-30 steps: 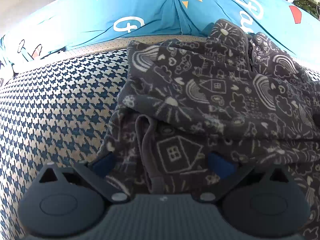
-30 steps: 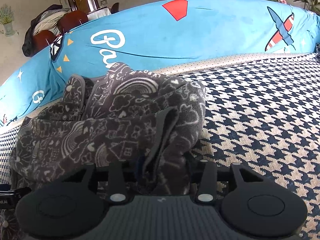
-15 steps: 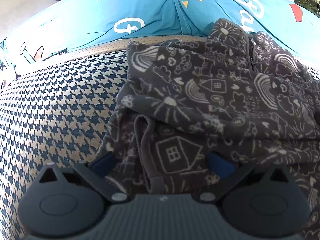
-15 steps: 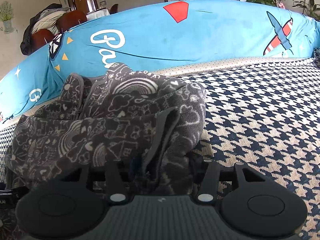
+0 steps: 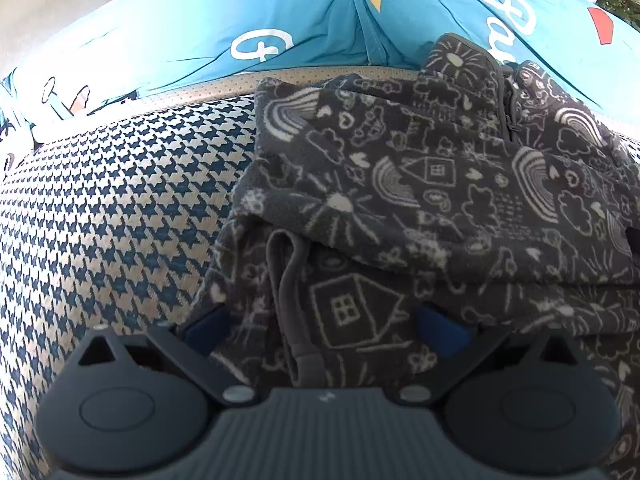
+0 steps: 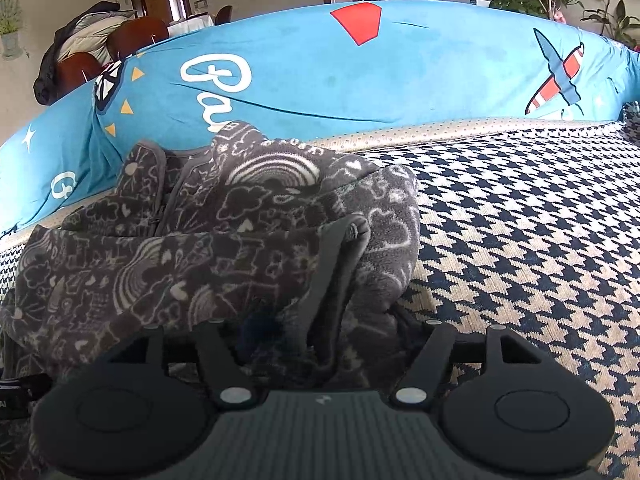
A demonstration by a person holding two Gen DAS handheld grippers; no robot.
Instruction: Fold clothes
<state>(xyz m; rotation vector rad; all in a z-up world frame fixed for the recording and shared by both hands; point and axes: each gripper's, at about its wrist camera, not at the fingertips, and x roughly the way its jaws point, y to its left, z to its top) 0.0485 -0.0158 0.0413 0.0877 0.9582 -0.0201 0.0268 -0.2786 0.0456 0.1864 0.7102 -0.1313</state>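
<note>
Right gripper [image 6: 324, 332] opening, fleece garment [image 6: 224, 248] edge between jaws, grip loosening. Left gripper [image 5: 320, 320] wide, straddling opposite edge. Garment on houndstooth sofa cover [image 6: 520, 240], long axis running between both grippers.

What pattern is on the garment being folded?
Dark grey garment with white doodles: houses, rainbows, clouds, hearts. Clearest in the left wrist view.

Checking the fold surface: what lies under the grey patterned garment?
The grey patterned garment lies on a houndstooth cover, which shows on both sides. What is directly beneath its folded layers is hidden.
</note>
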